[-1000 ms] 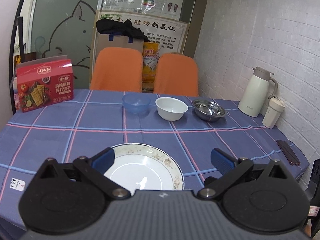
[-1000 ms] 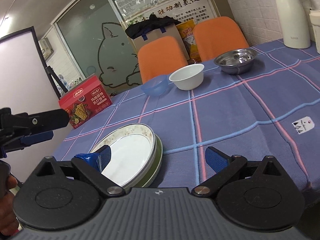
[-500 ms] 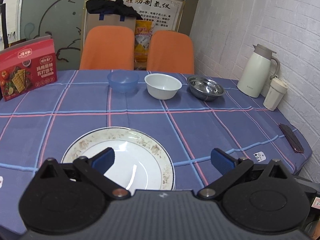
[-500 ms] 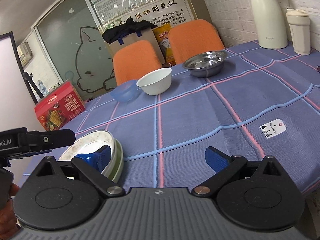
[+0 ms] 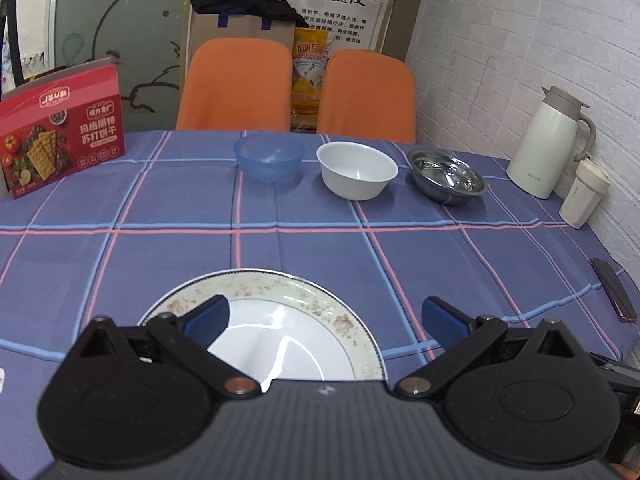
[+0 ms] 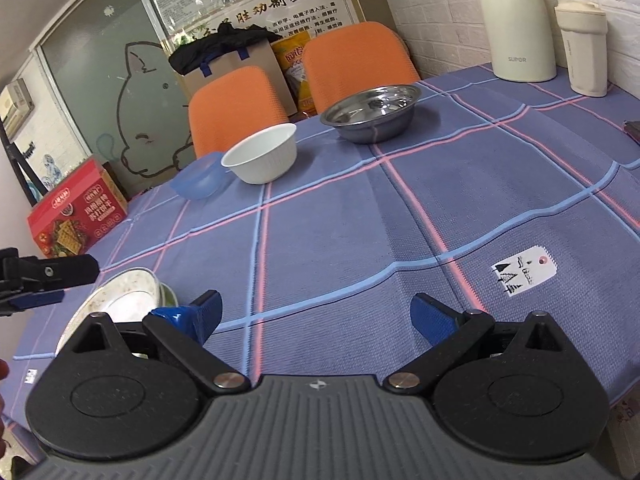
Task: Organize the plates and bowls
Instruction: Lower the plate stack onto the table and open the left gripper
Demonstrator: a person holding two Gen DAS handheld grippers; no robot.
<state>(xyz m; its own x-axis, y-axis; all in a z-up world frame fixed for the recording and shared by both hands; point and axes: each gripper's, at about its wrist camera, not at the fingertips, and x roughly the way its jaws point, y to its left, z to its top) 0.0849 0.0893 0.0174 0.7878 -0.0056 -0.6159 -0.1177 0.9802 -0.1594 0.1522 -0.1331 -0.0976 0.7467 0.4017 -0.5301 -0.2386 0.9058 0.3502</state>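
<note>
My left gripper [image 5: 324,316] is spread wide and holds nothing, hovering over the near plate [image 5: 280,320], its left finger above the patterned rim and its right finger over bare cloth [image 5: 320,248]. My right gripper [image 6: 316,312] is just as wide and empty above the cloth, the plate stack [image 6: 128,292] just off its left finger. Well beyond, a blue bowl [image 5: 269,157], white bowl [image 5: 357,170] and steel bowl [image 5: 448,176] sit in a row.
</note>
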